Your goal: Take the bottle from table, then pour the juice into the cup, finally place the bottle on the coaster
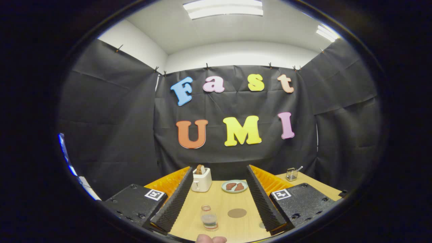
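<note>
My gripper [219,168] is open, its two black ridged fingers [173,199] spread wide above the wooden table [233,231], with nothing held. Between the fingers, close in, stands a small clear cup [209,217] with a coloured band. Just right of the cup lies a round brown coaster [237,213], flat on the table. A pale pinkish rounded thing [211,239] pokes in at the near edge below the cup; I cannot tell what it is.
Farther back between the fingers stand a white toaster [201,180] with a slice of bread in it and a light plate [234,186] holding brown pieces. A small metal basket [292,174] sits at the table's far right, beyond the right finger.
</note>
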A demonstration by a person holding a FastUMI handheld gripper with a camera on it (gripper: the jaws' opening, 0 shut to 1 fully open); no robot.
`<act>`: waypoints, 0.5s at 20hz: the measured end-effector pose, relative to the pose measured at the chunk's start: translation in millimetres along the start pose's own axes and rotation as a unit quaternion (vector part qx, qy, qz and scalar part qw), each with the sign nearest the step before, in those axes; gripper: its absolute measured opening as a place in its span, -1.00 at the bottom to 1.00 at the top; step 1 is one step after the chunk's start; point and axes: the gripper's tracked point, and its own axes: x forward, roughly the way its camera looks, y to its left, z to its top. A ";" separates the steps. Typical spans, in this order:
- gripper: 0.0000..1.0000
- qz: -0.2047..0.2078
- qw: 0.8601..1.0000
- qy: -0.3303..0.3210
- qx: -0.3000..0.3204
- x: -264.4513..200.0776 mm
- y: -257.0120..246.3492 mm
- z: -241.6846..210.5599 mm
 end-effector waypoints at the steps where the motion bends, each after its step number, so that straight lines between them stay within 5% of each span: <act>1: 0.99 0.001 1.000 0.001 0.004 -1.8 -0.1 -1.7; 10: 0.99 0.002 1.000 -0.004 -0.009 -5.6 4.5 1.4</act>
